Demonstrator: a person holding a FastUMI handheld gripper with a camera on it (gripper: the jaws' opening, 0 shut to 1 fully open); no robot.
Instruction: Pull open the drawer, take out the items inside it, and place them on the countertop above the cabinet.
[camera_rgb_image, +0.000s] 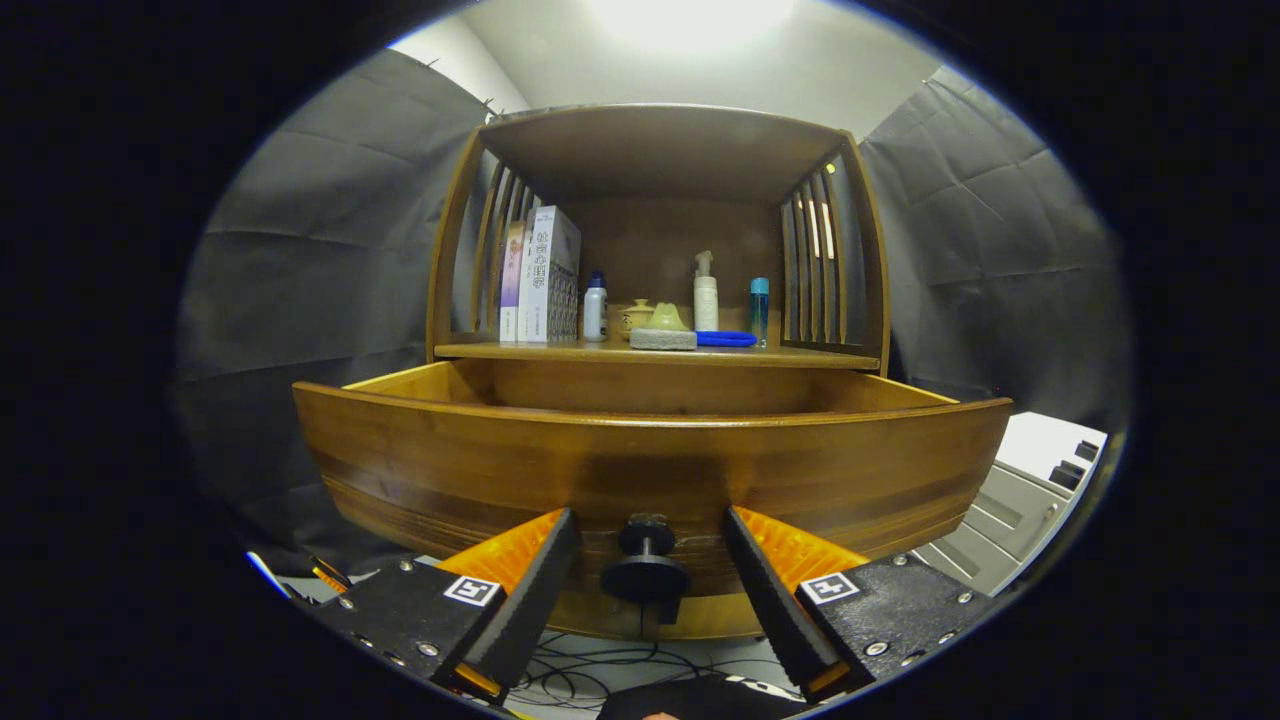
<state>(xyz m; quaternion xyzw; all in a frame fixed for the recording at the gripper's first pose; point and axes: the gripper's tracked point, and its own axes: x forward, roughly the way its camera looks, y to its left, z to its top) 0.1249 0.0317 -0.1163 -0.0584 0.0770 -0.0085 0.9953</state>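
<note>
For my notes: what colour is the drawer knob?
Black; the knob shows best in the gripper view.

the camera rides on the gripper (648, 585), low and very near the drawer (650, 470) front, facing the cabinet (660, 160) straight on.

Drawer (650, 465) front glossy varnished wood; knob (645, 565) matt dark, prob. plastic; booth wall (300, 270) matt cloth.
</note>
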